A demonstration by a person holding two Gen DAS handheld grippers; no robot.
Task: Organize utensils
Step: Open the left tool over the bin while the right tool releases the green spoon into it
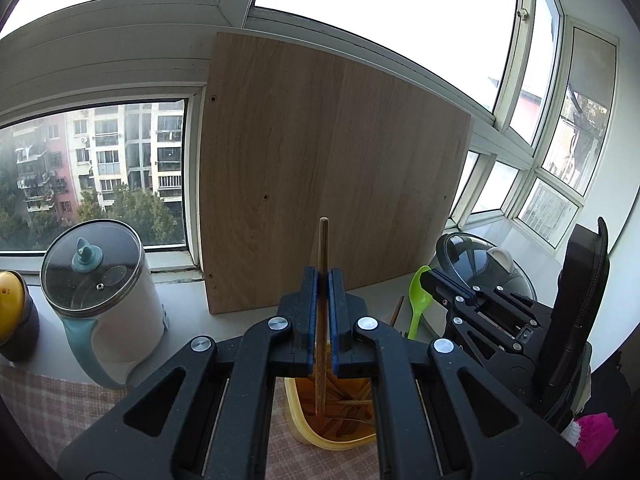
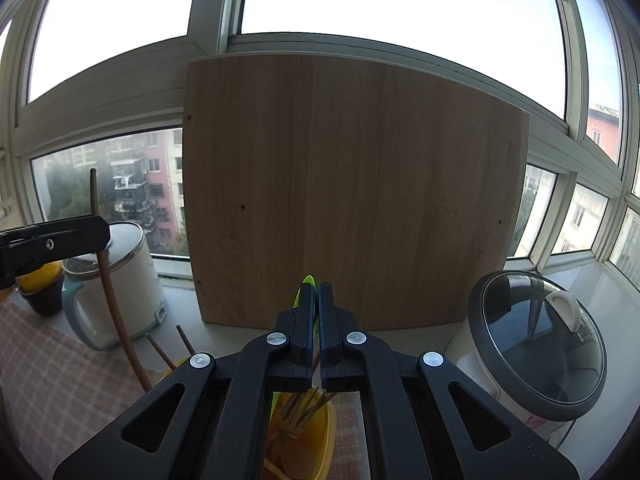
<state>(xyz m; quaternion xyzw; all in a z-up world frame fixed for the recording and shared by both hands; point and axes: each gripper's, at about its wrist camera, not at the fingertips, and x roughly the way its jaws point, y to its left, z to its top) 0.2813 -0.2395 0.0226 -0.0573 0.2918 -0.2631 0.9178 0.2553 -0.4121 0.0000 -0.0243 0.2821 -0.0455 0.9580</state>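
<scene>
Clenched on a wooden chopstick (image 1: 322,280), my left gripper (image 1: 324,280) held it upright, its lower end down in the yellow utensil holder (image 1: 298,416) on the checked tabletop (image 1: 52,400). Beyond stood a big wooden board (image 1: 328,168) against the window, a white kettle (image 1: 104,296) left of it. My right gripper (image 2: 315,300) was clamped on a green spoon (image 2: 308,280) above the same holder, where wooden forks (image 2: 298,408) stood.

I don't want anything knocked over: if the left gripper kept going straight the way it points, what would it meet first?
Probably the upright wooden board leaning against the window, dead ahead of the left gripper, which is shut on a wooden chopstick. Depth is unclear; the sill in front might come first.
</scene>
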